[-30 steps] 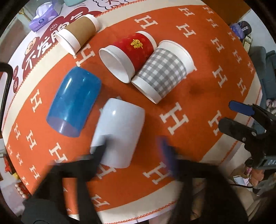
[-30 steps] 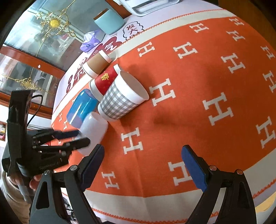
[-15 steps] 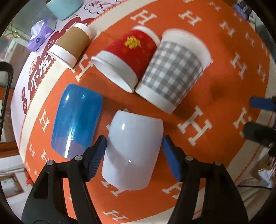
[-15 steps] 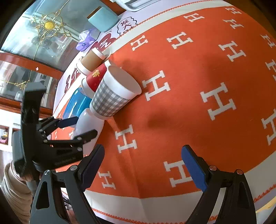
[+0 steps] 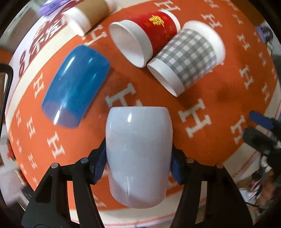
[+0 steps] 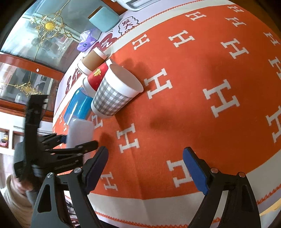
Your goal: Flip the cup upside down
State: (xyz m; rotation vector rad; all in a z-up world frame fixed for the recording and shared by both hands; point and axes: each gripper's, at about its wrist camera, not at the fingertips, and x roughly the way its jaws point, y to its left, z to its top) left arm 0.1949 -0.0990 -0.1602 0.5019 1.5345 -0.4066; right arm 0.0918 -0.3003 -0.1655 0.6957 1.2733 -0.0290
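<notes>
An orange tablecloth patterned with white H letters (image 5: pixel 202 98) fills both views. In the left wrist view, the glossy pale lavender-white cup (image 5: pixel 138 154) sits at lower centre, clamped at its mid-body between the blue pads of the left gripper (image 5: pixel 138 163); it appears raised off the cloth, though that is a judgement. Its long axis runs up the frame, straight ahead along the fingers, a rounded end pointing away; which end is the mouth cannot be told. The left gripper alone has it, so the coming turn depends on rolling that wrist.

Above it lie four cups on their sides: a shiny blue plastic cup (image 5: pixel 75 84) at upper left, a grey-and-white checked paper cup (image 5: pixel 188 56) at upper right, a red paper cup with gold lettering (image 5: pixel 144 35) touching it, and a brown paper cup (image 5: pixel 87 14) at the top.

The right gripper (image 6: pixel 145 168), at the bottom of the right wrist view, is spread wide with nothing between its fingers, well apart from the held cup.
</notes>
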